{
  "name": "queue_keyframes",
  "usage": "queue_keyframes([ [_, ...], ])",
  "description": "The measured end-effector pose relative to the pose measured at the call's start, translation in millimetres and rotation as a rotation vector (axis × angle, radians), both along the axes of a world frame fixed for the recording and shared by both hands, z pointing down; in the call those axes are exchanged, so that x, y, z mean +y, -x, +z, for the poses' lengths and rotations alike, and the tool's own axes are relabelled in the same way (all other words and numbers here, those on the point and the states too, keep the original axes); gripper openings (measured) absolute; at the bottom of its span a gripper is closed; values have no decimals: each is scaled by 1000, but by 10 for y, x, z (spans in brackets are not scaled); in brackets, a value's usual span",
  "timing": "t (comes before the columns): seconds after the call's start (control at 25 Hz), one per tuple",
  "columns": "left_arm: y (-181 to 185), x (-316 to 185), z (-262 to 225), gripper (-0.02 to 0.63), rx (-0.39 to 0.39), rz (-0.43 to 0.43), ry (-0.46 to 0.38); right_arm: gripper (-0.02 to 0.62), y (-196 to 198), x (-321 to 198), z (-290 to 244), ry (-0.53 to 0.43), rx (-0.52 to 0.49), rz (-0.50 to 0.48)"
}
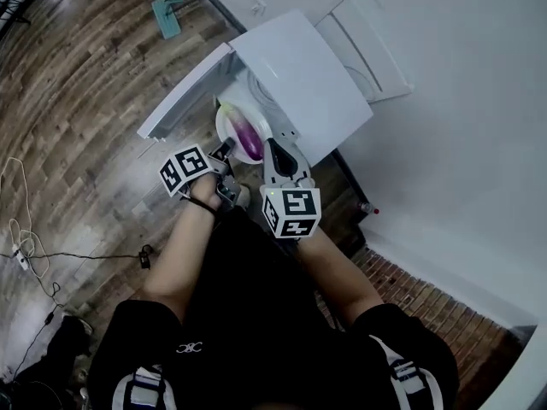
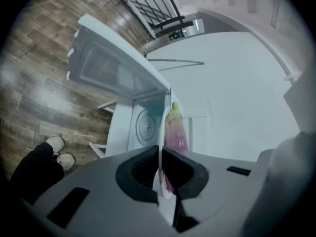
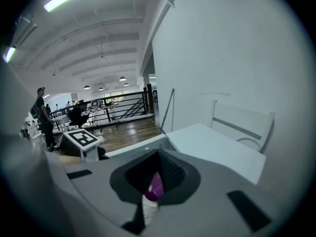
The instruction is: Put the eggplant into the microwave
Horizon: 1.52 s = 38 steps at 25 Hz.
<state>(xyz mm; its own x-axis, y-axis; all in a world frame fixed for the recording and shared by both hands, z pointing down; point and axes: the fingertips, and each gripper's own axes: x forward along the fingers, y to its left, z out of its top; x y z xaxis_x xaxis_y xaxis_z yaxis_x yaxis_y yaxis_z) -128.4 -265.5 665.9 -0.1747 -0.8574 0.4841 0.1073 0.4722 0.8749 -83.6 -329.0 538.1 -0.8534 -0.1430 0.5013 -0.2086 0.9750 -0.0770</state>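
A purple eggplant [image 1: 249, 135] with a green tip lies on a white plate [image 1: 227, 125], held at the mouth of the white microwave [image 1: 299, 75]. The microwave's door [image 1: 184, 96] hangs open to the left. My left gripper [image 1: 224, 152] is shut on the plate's near rim. In the left gripper view the thin plate edge [image 2: 161, 132] runs between the jaws of the left gripper [image 2: 160, 174], with the eggplant [image 2: 176, 130] just right of it and the turntable cavity [image 2: 143, 127] beyond. My right gripper [image 1: 273, 150] holds the opposite rim; its view shows the plate [image 3: 149, 206] and the eggplant's end [image 3: 156, 185] between its jaws.
A white chair [image 1: 367, 45] stands against the white wall behind the microwave. Cables [image 1: 26, 246] trail over the wooden floor at the left. A brick strip [image 1: 410, 293] runs along the wall's foot. The person's shoes [image 2: 59, 149] are in the left gripper view.
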Motion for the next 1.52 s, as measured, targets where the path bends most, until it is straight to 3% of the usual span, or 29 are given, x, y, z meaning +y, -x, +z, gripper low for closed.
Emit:
queue_keyframes([
  [0.12,86,-174,397,17,15,-12,-19,6,35,-104,386,13,45,21],
  [0.56,746,-857,1625,17,-52,49,-54,6,248,-359,1373,61,95,42],
  [1.08,913,-1864,2083,15,-101,163,-120,6,-6,-517,1549,118,154,103],
  [1.52,938,-2138,2082,17,-350,319,-54,6,-7,-412,1621,120,180,104],
])
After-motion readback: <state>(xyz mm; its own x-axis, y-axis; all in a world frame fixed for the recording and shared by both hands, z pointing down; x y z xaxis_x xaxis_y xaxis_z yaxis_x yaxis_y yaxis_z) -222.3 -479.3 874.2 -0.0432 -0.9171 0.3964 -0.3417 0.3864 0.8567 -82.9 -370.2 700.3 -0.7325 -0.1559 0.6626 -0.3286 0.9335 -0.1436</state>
